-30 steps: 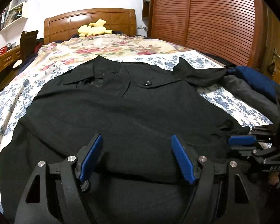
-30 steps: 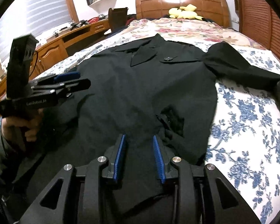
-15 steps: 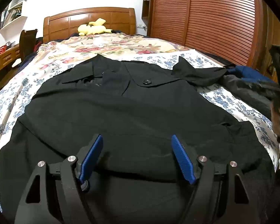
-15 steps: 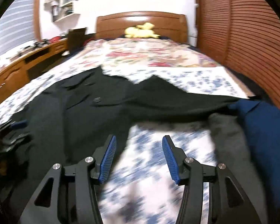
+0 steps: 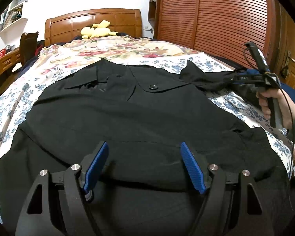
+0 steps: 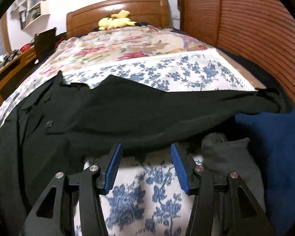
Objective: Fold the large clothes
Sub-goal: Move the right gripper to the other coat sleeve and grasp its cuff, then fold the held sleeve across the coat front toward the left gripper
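Right wrist view: hovering right gripper [image 6: 145,167] at near edge of sleeve [image 6: 167,114], jaws parted, gripping nothing.
Sleeve axis: stretching sideways across the fingers, cuff lying toward the wardrobe [image 6: 255,29].
Black shirt [image 5: 127,122]: lying spread on floral bedspread [image 5: 13,108].
Left gripper [image 5: 144,165]: hanging released over hem.
Nearer hand: right, judging.

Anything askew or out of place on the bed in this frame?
The black shirt lies mostly flat, but its sleeve stretches sideways, its end lying over the blue garment and grey garment heaped at the bed's edge. Nothing looks torn or spilled.
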